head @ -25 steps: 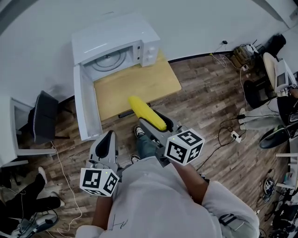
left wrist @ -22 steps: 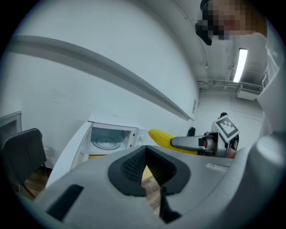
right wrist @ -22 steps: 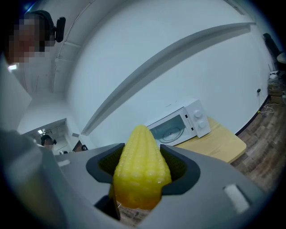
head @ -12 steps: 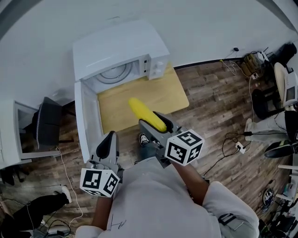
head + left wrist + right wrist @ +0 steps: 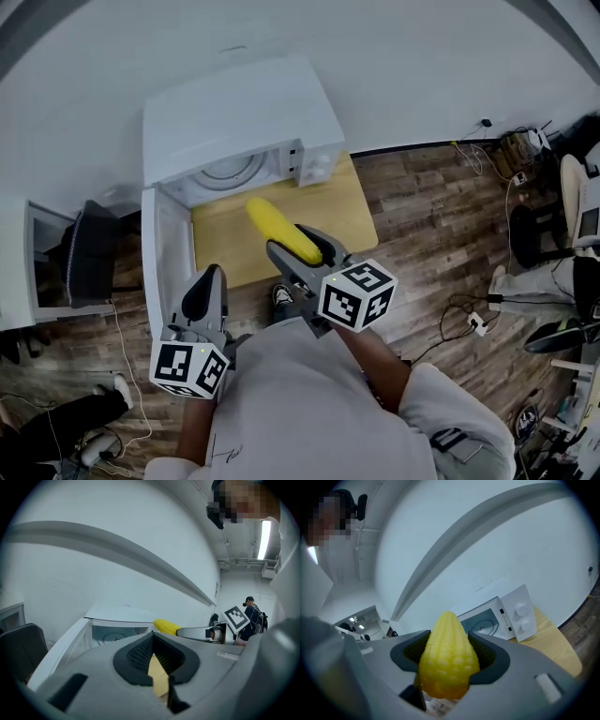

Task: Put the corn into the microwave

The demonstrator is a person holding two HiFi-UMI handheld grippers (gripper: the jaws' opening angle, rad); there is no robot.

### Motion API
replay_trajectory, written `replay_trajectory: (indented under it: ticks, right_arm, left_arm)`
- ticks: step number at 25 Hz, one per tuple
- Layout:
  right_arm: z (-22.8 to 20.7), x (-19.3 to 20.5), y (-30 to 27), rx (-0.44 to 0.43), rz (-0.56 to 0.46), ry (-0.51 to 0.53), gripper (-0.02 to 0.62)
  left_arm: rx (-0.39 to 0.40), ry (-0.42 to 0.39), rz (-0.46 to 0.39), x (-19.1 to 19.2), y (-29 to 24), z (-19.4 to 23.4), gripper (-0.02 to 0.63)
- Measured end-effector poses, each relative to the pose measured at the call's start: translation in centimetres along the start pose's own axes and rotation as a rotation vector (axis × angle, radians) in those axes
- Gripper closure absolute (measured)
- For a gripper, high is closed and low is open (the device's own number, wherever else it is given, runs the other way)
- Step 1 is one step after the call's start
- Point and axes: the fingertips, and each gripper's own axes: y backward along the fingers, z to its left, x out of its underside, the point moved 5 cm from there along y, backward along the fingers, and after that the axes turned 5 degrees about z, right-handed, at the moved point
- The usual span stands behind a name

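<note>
The corn (image 5: 266,217) is found clamped between the jaws of the right gripper (image 5: 285,237). In the right gripper view the cob is seen gripped on both sides by the black pads (image 5: 490,654), with its tapered tip protruding forward beyond them. The cob is held in the air over the wooden table (image 5: 345,202), just in front of the white microwave (image 5: 234,117), and is not inside it. The tip is directed towards the open cavity, where the glass turntable (image 5: 225,170) is visible. The microwave door (image 5: 165,253) is swung fully open to the left side. Two control knobs (image 5: 521,616) are noted on the panel to the right of the cavity.

The left gripper (image 5: 208,281) is held lower, near the outer edge of the open door. Its jaws are drawn together and nothing is held between them. A wood-plank floor (image 5: 422,216) is recorded around the table.
</note>
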Motion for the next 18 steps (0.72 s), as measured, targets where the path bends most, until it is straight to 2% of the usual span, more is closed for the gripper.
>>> replay_trajectory:
  ticks: [18]
  right_arm:
    - [-3.4,-0.7,-4.3,-0.018,0.078,0.056,0.331]
  left_arm:
    - [-0.076,0.058,-0.045,-0.1,-2.8,1.2,0.614]
